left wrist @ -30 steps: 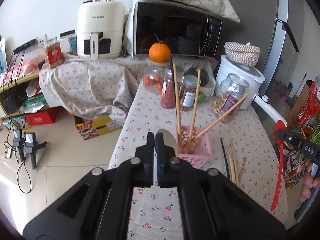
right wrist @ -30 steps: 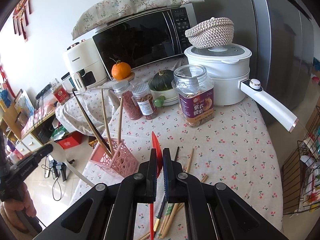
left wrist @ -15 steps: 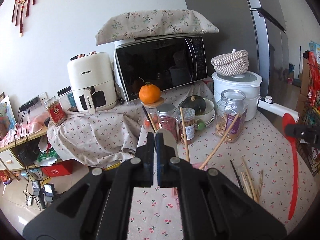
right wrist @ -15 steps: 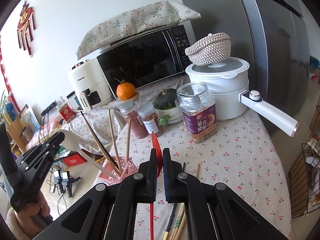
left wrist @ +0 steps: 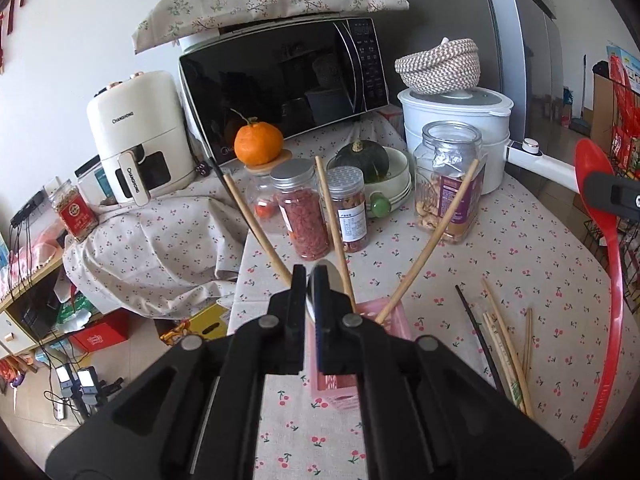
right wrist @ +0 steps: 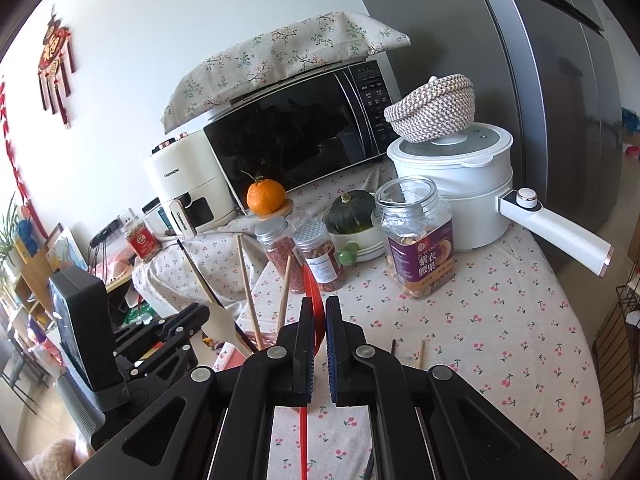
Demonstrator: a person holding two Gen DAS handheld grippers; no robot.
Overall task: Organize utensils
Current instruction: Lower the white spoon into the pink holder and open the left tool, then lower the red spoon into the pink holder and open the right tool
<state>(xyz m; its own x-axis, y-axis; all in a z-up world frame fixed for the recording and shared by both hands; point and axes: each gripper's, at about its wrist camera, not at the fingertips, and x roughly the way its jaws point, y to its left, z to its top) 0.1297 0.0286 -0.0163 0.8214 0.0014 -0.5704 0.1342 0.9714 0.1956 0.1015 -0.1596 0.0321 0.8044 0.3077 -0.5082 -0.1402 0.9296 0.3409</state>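
Observation:
My left gripper (left wrist: 311, 280) is shut on a pale spoon (left wrist: 326, 276), its bowl poking up between the fingers; in the right wrist view the same spoon (right wrist: 220, 322) hangs over the pink basket (right wrist: 256, 338). The pink utensil basket (left wrist: 384, 320) holds several wooden chopsticks (left wrist: 432, 236) leaning outward. My right gripper (right wrist: 318, 308) is shut on a long red spoon (right wrist: 310, 284), seen at the right in the left wrist view (left wrist: 604, 280). Loose chopsticks (left wrist: 504, 344) lie on the cherry-print tablecloth right of the basket.
Behind the basket stand two spice jars (left wrist: 304, 208), a nut jar (left wrist: 450, 180), a bowl with a squash (left wrist: 368, 168), a white cooker with long handle (left wrist: 456, 120), a microwave (left wrist: 288, 84), an orange (left wrist: 258, 144) and an air fryer (left wrist: 136, 136). The table edge drops to the floor at left.
Both grippers have risen and drawn closer to each other. The left gripper with the pale spoon now sits right over the pink basket; the red spoon stays held upright at the right.

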